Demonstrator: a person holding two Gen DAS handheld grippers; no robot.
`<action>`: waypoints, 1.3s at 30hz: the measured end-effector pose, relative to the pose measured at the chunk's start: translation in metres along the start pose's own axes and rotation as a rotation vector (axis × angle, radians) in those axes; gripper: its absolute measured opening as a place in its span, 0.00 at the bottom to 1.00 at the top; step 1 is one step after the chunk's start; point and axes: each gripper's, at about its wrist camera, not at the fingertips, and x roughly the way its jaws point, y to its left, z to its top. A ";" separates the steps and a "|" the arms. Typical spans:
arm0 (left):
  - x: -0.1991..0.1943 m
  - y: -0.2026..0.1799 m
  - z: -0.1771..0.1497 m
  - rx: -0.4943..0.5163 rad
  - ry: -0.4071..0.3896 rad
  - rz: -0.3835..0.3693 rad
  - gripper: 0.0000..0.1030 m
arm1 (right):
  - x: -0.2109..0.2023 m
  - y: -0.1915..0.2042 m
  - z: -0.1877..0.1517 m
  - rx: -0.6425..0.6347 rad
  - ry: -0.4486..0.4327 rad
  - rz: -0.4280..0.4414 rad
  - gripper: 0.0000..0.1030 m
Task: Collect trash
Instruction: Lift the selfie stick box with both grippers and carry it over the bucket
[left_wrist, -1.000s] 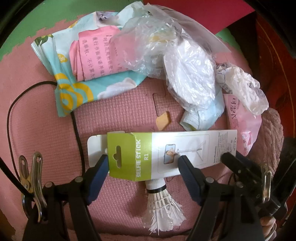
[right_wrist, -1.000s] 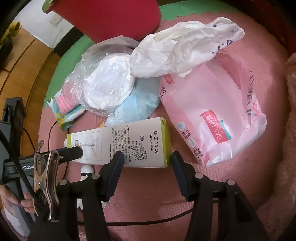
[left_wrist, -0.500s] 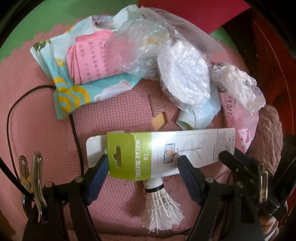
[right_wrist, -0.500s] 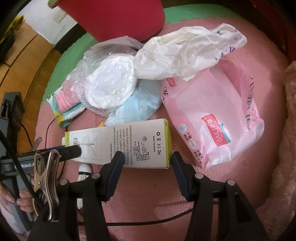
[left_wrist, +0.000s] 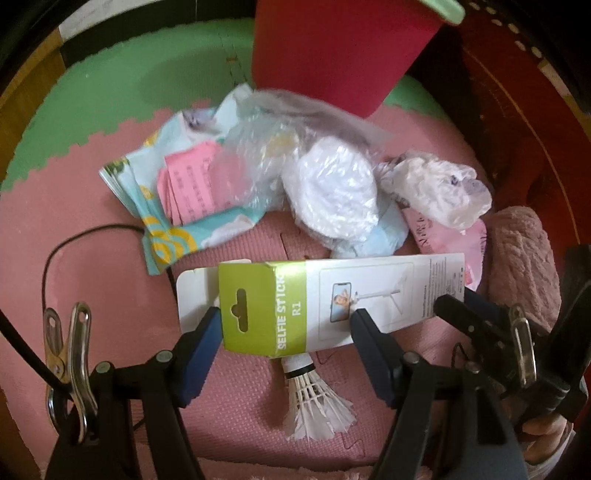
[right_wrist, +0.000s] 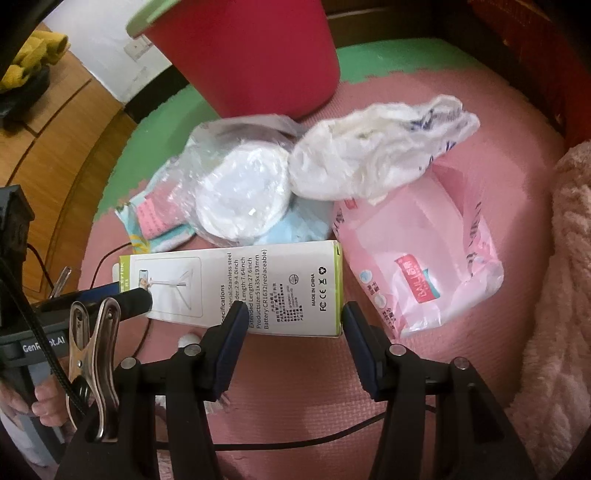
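- The scene is a floor of pink foam mat (left_wrist: 110, 258) with a green mat (left_wrist: 129, 92) beyond it, wooden flooring (right_wrist: 66, 147) off to one side and a fluffy pink blanket (right_wrist: 565, 277) at the other edge.
- Nearest the left wrist camera, the left tongs (left_wrist: 282, 334) straddle the green end of the selfie stick box (left_wrist: 332, 299); their jaws are closing, with the box between them and their blue pads against its short sides.
- The right tongs (right_wrist: 291, 317) sit half open around the box's other end, one pad on each side of the printed specifications panel, apparently gripping it; the box looks lifted clear of the mat, held by both ends.
- Directly under the box a white shuttlecock (left_wrist: 314, 402) lies on the pink mat, and a black cable (left_wrist: 74, 240) loops past it.
- Just beyond the box is the pile of rubbish: a clear plastic bag (left_wrist: 332, 188) holding white round pads, a patterned blue wrapper (left_wrist: 166, 236) with pink leaflets, a crumpled white bag (right_wrist: 376, 147) and a pink tissue pack (right_wrist: 424, 266).
- Farthest back, a red bin (right_wrist: 251, 55) with a green rim stands on the green mat, just behind the pile.
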 end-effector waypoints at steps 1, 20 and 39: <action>-0.007 -0.001 0.000 0.001 -0.015 0.002 0.72 | -0.004 0.001 0.000 -0.002 -0.010 0.002 0.53; -0.097 -0.032 0.020 0.019 -0.240 -0.027 0.69 | -0.084 0.015 0.021 -0.004 -0.232 0.043 0.53; -0.186 -0.030 0.093 -0.003 -0.515 -0.084 0.69 | -0.161 0.060 0.115 -0.118 -0.492 0.055 0.53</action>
